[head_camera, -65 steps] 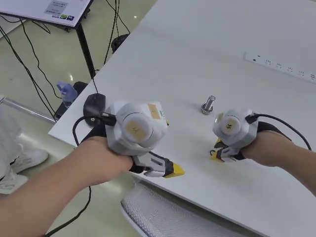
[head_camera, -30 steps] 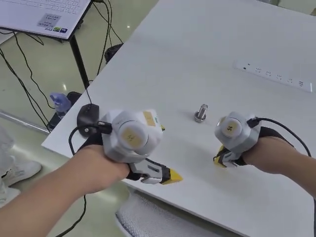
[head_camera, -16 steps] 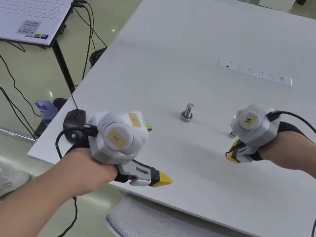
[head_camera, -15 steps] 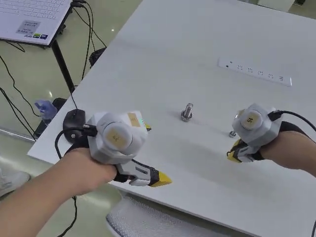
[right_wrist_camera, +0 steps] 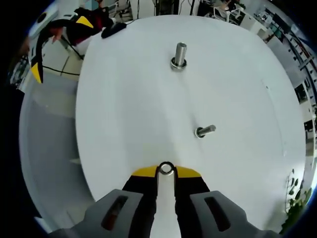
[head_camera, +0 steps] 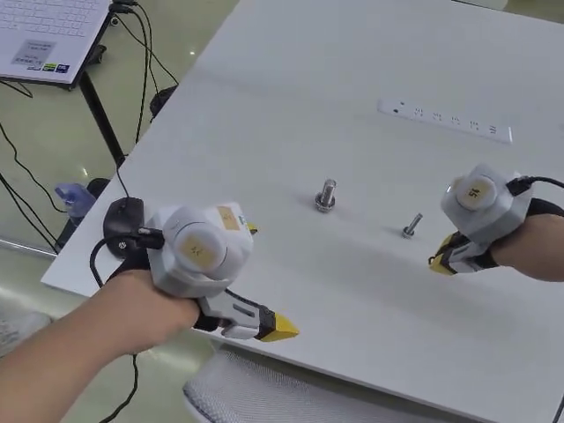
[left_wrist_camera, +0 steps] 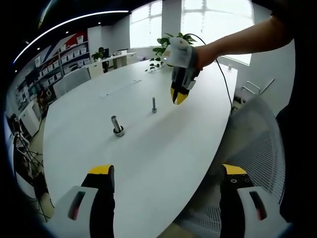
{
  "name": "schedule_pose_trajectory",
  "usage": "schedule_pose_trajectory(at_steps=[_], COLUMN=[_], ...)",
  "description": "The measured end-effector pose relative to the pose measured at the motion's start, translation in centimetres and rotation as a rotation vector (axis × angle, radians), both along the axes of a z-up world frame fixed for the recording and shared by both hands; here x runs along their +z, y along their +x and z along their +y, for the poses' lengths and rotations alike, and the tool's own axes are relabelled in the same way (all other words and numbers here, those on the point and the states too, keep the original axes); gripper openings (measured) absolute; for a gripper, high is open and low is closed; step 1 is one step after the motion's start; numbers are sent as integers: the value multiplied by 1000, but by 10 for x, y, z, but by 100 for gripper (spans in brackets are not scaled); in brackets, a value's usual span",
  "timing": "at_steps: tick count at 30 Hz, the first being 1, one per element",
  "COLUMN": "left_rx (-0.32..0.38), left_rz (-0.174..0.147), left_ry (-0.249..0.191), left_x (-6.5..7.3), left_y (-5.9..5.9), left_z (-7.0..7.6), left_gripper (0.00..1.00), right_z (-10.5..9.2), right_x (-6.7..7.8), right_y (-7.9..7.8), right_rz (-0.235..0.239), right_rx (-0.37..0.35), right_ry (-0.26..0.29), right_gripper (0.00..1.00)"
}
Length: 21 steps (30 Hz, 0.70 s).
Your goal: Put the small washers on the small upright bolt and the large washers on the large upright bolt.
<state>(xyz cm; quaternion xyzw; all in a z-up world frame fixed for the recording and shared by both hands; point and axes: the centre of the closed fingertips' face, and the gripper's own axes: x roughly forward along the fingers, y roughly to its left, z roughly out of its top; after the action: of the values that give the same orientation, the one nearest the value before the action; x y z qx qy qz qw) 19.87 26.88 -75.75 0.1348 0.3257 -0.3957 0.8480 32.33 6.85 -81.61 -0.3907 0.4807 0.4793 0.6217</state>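
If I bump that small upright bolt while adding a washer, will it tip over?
Probably, yes. The small bolt seems to stand free on its head on the smooth table, a thin shank on a narrow base, so a sideways nudge would likely topple it. Once down, it would probably roll.

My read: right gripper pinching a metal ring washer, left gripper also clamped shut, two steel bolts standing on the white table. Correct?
No: the left gripper is open, jaws wide apart and empty, per the left gripper view. Rest holds: the right gripper pinches the metal ring washer; the large steel bolt and small steel bolt stand on the white table.
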Motion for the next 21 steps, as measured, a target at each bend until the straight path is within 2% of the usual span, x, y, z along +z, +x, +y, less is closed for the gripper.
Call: schedule_pose_trajectory(at_steps=[13,21], left_rx=[11,9], left_rz=[14,27], left_ry=[-22,-24], left_x=[-2,-5], left_y=[4,3], left_z=[-1,0], left_gripper=[90,91], right_z=[6,12], right_x=[13,19], right_y=[41,64], right_rz=[-41,-62], right_rx=[-23,-6], right_ry=[27,29], right_gripper=[13,13])
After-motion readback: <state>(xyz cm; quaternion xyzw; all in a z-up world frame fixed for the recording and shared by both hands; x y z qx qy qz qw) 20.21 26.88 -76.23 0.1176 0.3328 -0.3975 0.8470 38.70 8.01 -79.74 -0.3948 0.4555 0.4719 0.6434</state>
